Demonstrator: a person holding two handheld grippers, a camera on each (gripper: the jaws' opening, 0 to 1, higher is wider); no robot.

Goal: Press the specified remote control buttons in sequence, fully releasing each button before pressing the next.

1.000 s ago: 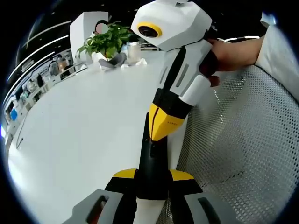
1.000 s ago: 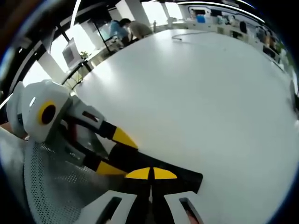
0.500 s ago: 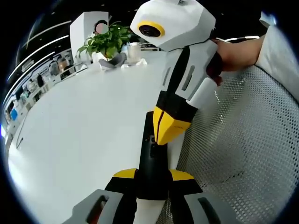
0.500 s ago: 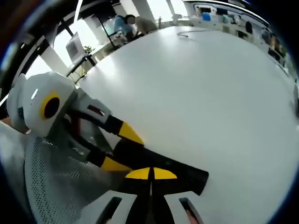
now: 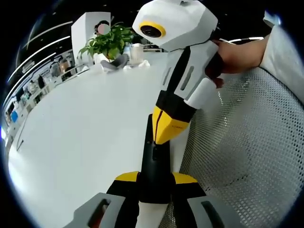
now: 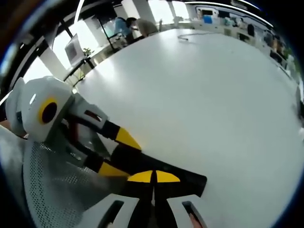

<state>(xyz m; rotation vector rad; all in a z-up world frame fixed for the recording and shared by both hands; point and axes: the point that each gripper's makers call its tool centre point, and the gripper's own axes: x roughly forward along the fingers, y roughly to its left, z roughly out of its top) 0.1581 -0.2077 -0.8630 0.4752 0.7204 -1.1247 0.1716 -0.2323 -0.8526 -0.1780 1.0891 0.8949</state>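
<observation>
A black remote control [image 5: 153,164] points away across the white table [image 5: 85,128], and my left gripper [image 5: 156,178] is shut on its near end, one yellow jaw on each side. My right gripper [image 5: 165,135] reaches down from the upper right in a person's hand [image 5: 232,54]. It is shut, and its yellow tip rests on the remote's upper face near the buttons. In the right gripper view, my right gripper [image 6: 153,176] is closed over the remote [image 6: 190,179]. There the left gripper [image 6: 118,154] clamps the remote from the left.
A white mesh surface [image 5: 247,156] runs along the table's right side under both hands. A potted plant [image 5: 108,42], a cup and some cloths stand at the far end by a white pillar [image 5: 88,28]. Across the table lie a cable [image 6: 187,35] and seated people [image 6: 126,26].
Half a second ago the right gripper's tip was tilted lower onto the remote. It has since eased back up slightly, to about where it was a second ago. The left gripper's hold is unchanged.
</observation>
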